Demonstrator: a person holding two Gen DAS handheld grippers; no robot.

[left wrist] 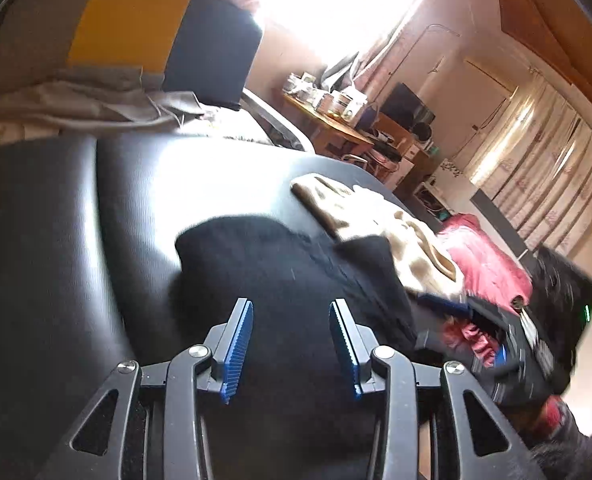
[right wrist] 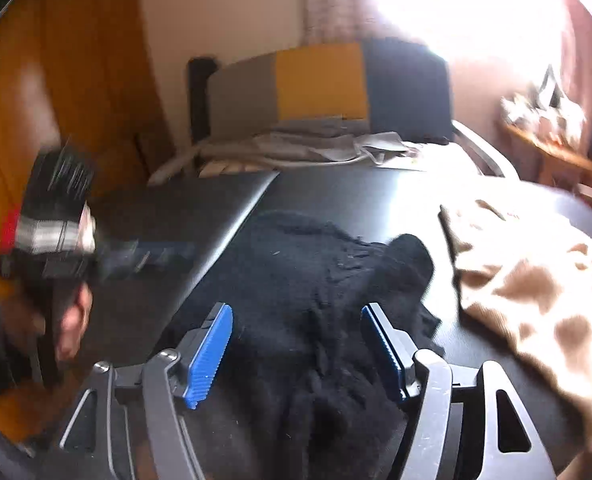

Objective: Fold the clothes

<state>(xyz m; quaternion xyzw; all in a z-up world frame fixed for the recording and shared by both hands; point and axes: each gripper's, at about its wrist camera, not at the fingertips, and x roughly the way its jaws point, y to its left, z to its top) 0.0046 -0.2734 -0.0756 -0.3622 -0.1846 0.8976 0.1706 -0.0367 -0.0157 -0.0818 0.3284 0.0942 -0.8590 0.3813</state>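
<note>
A black knitted garment (left wrist: 288,268) lies bunched on a black table (left wrist: 136,200); in the right wrist view the garment (right wrist: 315,280) fills the middle. My left gripper (left wrist: 290,306) is open and empty just above the garment's near part. My right gripper (right wrist: 296,312) is open and empty over the garment. In the right wrist view the left gripper (right wrist: 56,232) appears blurred at the left, held in a hand. A beige patterned cloth (left wrist: 375,220) lies to the right of the black garment, touching it, and also shows in the right wrist view (right wrist: 535,280).
A red garment (left wrist: 483,256) lies beyond the beige cloth at the table's right end. A chair with a grey, yellow and dark backrest (right wrist: 323,84) stands behind the table with grey cloth (right wrist: 315,140) on it. A cluttered wooden desk (left wrist: 335,120) stands at the back.
</note>
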